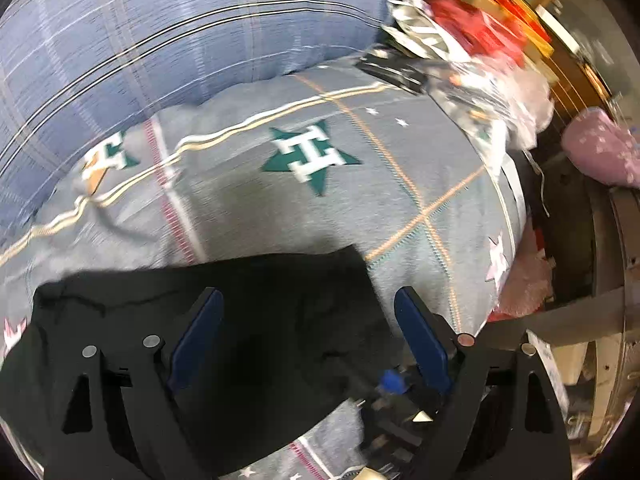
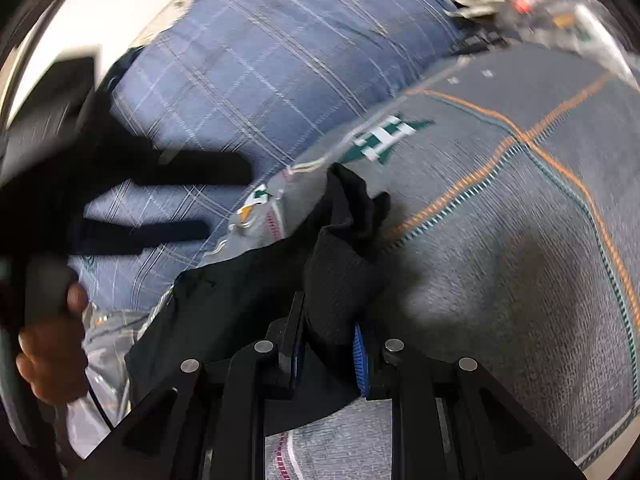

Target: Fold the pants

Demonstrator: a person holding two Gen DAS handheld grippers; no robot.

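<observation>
Across the bed (image 1: 280,208) lies a grey quilt with orange and cream stitched lines, small white stars and green stars that each carry a white blocky emblem, perhaps a letter H; I cannot read it as a word. Against its far side rests a big blue plaid pillow (image 1: 180,28), seen in both views.

On the quilt lie the black pants (image 1: 248,320), spread dark and flat in the left wrist view, with one edge running up toward the green star (image 1: 312,156).

Over them hangs the left gripper (image 1: 308,332), its blue-padded fingers (image 1: 420,336) standing wide apart and clear of the cloth, holding nothing. From the right wrist view the same gripper shows as a blurred black shape at the left, against the pillow, with a hand (image 2: 52,344) wrapped round its handle.

Down at the near edge, the right gripper (image 2: 328,356) has its fingers (image 2: 360,360) clenched on a bunched fold of the pants, and the black cloth rises in a rumpled peak (image 2: 352,208) above the quilt while the rest trails off to the left.

Only the left wrist view shows the bed's far right side: a heap of crinkled silvery and red wrappers (image 1: 460,40), a pink bundle (image 1: 600,152) and some clutter beyond the mattress edge, all too blurred to read.
</observation>
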